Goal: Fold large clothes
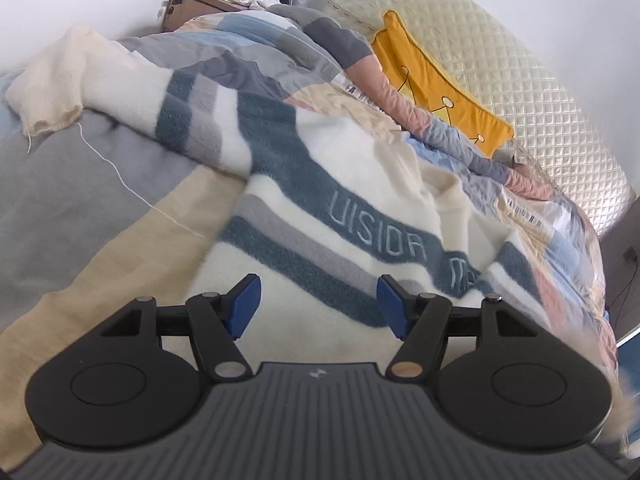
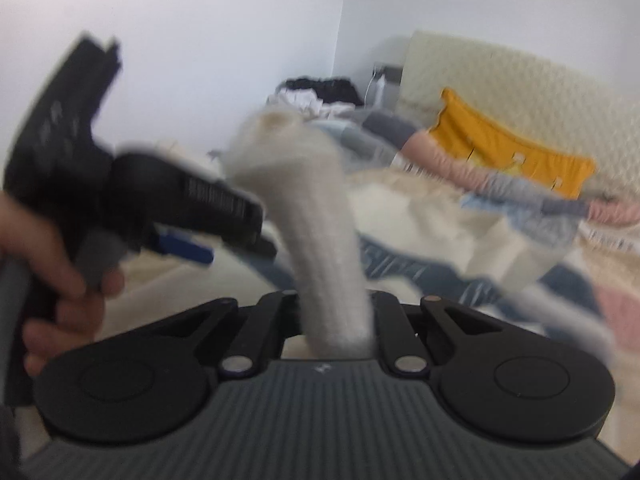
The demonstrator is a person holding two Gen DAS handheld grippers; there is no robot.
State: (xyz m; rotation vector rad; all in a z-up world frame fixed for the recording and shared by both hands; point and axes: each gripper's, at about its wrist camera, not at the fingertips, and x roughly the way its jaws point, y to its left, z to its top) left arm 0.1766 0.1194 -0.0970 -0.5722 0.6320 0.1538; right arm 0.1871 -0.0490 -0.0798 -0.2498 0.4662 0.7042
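Note:
A large fuzzy sweater, white with teal and grey stripes and pale lettering, lies spread on the bed. One cream sleeve stretches to the far left with a loose thread trailing. My left gripper is open and empty just above the sweater's white hem. My right gripper is shut on the other cream sleeve and holds it lifted over the bed; its pads are hidden by the cloth. The right wrist view is blurred and shows the left gripper in a hand at the left.
The bed has a patchwork quilt in grey, beige, blue and pink. A yellow pillow leans on a quilted cream headboard. A cardboard box heaped with clothes stands in the far corner by the white wall.

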